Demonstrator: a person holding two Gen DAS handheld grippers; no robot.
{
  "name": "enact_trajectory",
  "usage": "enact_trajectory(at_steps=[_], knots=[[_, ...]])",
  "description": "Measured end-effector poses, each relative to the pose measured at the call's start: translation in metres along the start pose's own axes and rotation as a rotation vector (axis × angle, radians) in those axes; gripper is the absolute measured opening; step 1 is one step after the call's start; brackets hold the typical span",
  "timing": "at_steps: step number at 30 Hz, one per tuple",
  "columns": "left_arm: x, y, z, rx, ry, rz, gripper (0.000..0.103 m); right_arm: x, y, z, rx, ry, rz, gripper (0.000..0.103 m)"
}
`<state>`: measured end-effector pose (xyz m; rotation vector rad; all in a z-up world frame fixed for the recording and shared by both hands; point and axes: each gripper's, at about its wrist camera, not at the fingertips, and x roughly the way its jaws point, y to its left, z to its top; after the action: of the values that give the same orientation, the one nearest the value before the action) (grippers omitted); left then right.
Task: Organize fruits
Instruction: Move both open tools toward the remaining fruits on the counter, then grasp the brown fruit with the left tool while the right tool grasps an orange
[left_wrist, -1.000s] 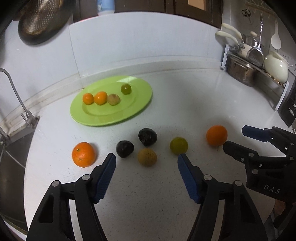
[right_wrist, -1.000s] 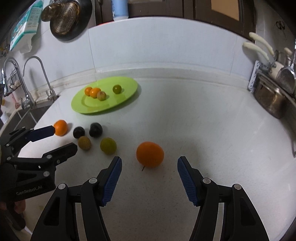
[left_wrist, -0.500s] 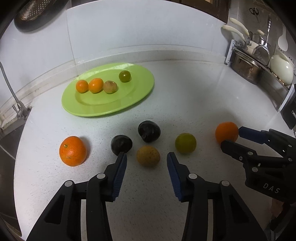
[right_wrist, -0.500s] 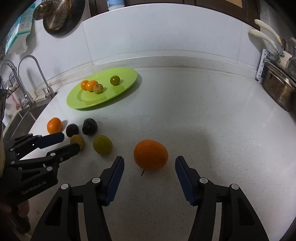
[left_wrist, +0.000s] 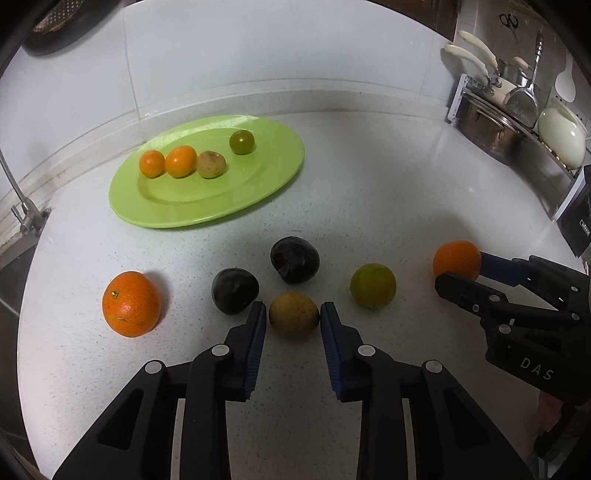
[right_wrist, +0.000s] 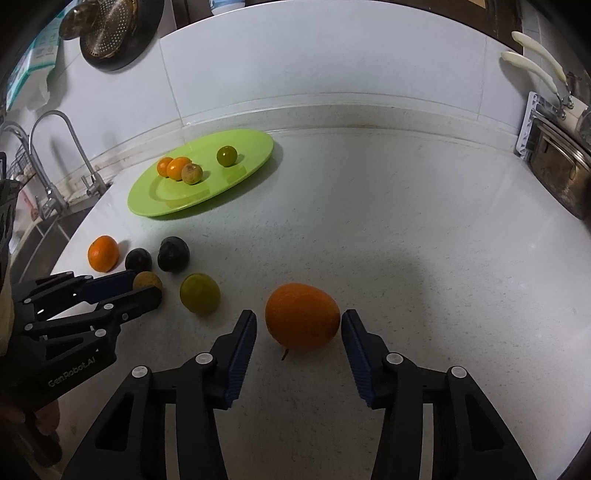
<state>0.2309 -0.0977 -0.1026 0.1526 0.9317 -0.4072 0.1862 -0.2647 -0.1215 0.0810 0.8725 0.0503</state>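
Note:
A green plate (left_wrist: 177, 206) at the back left holds several small fruits. On the white counter lie an orange (left_wrist: 131, 303), two dark plums (left_wrist: 234, 291) (left_wrist: 294, 259), a brown fruit (left_wrist: 293, 314), a green fruit (left_wrist: 373, 285) and a second orange (right_wrist: 302, 315). My left gripper (left_wrist: 293, 318) has its pads on either side of the brown fruit, almost touching it, still on the counter. My right gripper (right_wrist: 299, 325) is open around the second orange, with small gaps at both pads.
A sink and taps (right_wrist: 48, 155) lie at the left edge. A dish rack with pots (left_wrist: 495, 122) stands at the back right. A strainer (right_wrist: 107, 33) hangs on the tiled wall. A black appliance (left_wrist: 580, 221) sits at the right.
Both grippers moved forward and narrowed. The left one closed in around the brown fruit. The right one came up around the orange.

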Motion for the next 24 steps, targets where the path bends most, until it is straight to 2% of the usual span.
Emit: enact_trajectory(at_steps=[5,11,24], knots=[[0.0,0.0,-0.001,0.009,-0.005,0.002,0.029,0.0,0.0,0.0,-0.003,-0.005,-0.008,0.043],[-0.008,0.0,-0.001,0.013,-0.021,0.001,0.029,-0.001,0.002,0.001,-0.01,-0.007,-0.004,0.042],[-0.044,0.006,-0.005,0.013,-0.083,0.005,0.029,-0.027,0.023,0.006,-0.044,-0.071,0.024,0.042]])
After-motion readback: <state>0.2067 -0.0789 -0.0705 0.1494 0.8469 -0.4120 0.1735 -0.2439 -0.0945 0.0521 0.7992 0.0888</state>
